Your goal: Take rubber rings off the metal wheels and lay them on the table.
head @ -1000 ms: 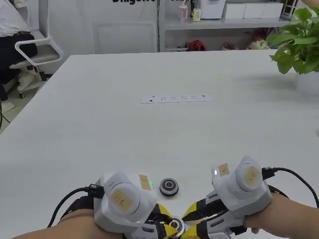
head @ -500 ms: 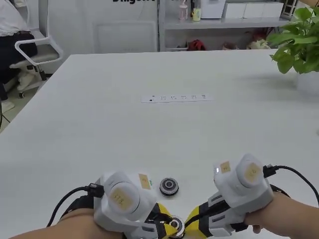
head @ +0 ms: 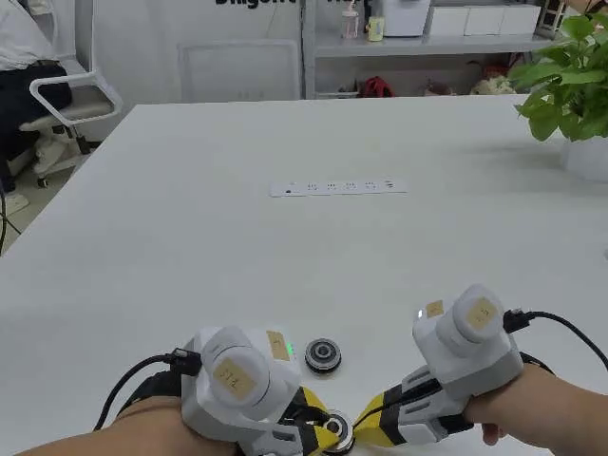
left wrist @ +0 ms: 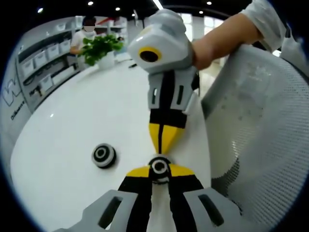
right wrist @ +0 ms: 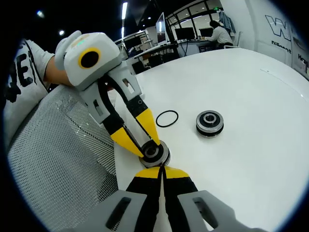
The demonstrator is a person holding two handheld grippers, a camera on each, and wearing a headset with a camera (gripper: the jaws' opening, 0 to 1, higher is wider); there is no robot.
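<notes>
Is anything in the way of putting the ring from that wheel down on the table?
Nothing visible. The table beside the held wheel is bare; a loose ring and second wheel lie farther off.

Table [head: 190, 247] left and middle: bare, wide passage. Far centre: power strip [head: 337, 187] lies flat, low. Far right: plant [head: 570, 85] stands over the surface. Near centre: metal wheel [head: 323, 354] and loose rubber ring [right wrist: 167, 118], apart, a gap between them. Mesh chair back [left wrist: 260, 125] just off the near edge.

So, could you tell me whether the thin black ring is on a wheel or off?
Off: the ring lies flat on the table, clear of the free wheel.
</notes>
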